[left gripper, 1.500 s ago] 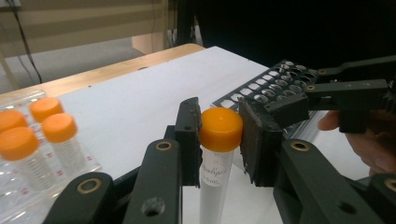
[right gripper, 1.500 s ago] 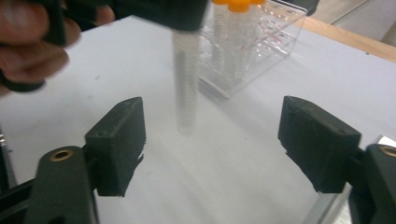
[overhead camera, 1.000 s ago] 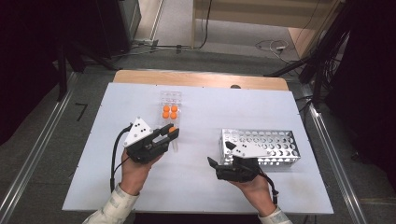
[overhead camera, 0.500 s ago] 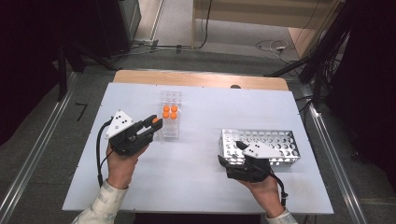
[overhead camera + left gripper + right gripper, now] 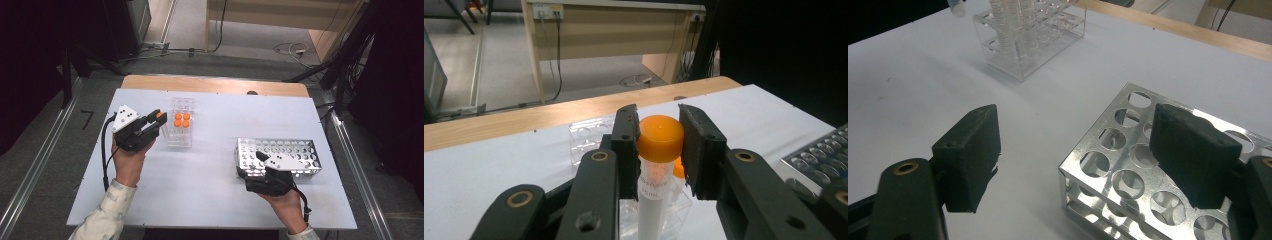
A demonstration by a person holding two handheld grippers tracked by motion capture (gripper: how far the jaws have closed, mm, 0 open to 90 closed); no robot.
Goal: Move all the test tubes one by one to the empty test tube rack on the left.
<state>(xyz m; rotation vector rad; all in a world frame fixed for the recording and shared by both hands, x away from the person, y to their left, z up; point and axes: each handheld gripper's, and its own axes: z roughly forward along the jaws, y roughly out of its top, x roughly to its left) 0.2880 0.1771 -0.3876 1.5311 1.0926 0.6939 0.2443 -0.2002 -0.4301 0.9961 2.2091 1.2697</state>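
Note:
My left gripper (image 5: 157, 120) is shut on an orange-capped tube (image 5: 660, 137), its pads pressed on both sides of the cap. The tube's white body hangs below, just left of the clear plastic rack (image 5: 181, 131). That rack holds several orange-capped tubes (image 5: 182, 120). My right gripper (image 5: 252, 162) stands open at the near left corner of the perforated metal rack (image 5: 290, 150). In the right gripper view the metal rack's (image 5: 1128, 190) corner lies between the spread jaws, with the right pad over its holes. No tubes show in the metal rack.
The white table (image 5: 215, 190) ends at a wooden strip (image 5: 215, 84) along its far edge. Cables and dark equipment stand on the floor beyond it. The clear rack (image 5: 1028, 45) lies far ahead of the right gripper.
The left hand has carried the tube leftward and farther up the table, beside the clear rack. The right hand has stayed at the metal rack's corner.

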